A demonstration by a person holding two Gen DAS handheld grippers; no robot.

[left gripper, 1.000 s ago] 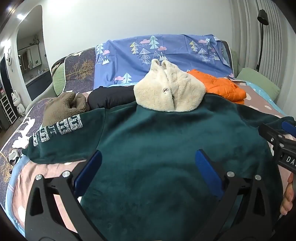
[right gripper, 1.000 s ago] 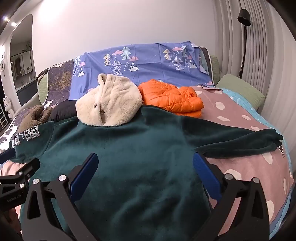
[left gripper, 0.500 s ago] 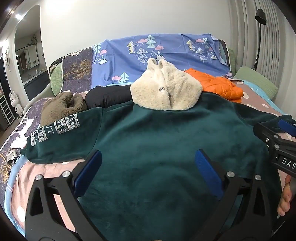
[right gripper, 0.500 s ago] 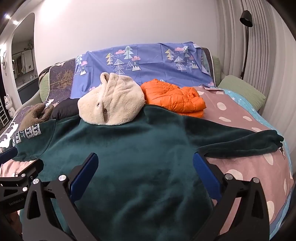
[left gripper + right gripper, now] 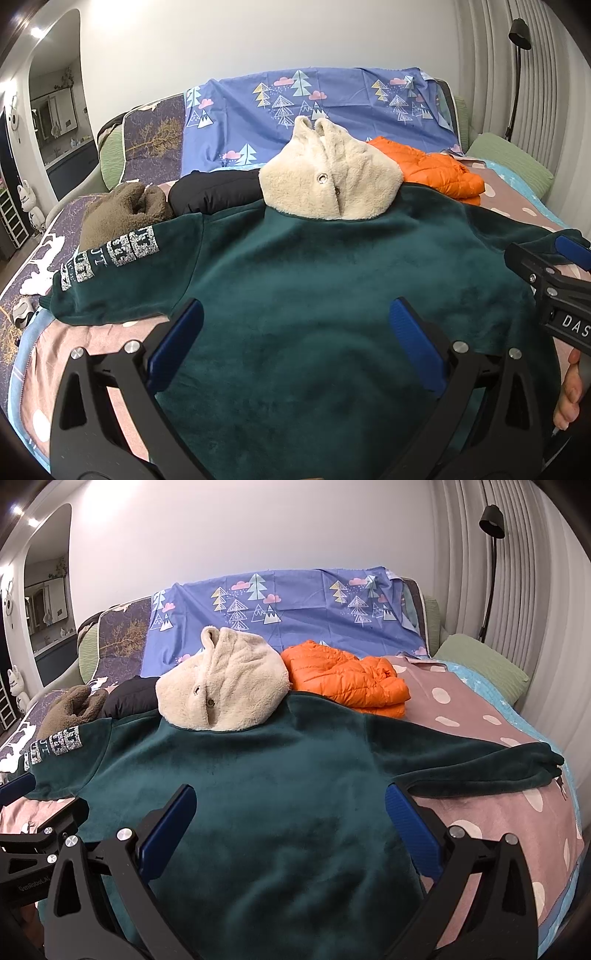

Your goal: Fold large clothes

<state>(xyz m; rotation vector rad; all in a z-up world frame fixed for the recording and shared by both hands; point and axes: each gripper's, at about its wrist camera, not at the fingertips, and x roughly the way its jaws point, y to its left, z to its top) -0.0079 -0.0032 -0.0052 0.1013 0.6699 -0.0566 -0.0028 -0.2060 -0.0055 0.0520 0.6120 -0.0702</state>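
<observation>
A large dark green fleece top (image 5: 314, 280) lies spread flat on the bed with both sleeves out; it also shows in the right wrist view (image 5: 258, 775). Its left sleeve (image 5: 110, 266) bears white lettering. Its right sleeve (image 5: 480, 764) reaches toward the bed's right edge. My left gripper (image 5: 295, 332) is open and empty above the top's lower middle. My right gripper (image 5: 291, 819) is open and empty above the top's lower right part. Each gripper shows at the edge of the other's view.
A cream fleece jacket (image 5: 332, 181), an orange puffer jacket (image 5: 351, 679), a black garment (image 5: 210, 192) and a brown fleece (image 5: 122, 210) lie folded at the bed's far side. A blue tree-print sheet (image 5: 295, 609) covers the headboard. A green pillow (image 5: 480, 664) and floor lamp (image 5: 491, 572) stand right.
Both grippers have drifted slightly; the view has shifted a little, with the clothes appearing slightly lower and to the left. The green top has not moved.
</observation>
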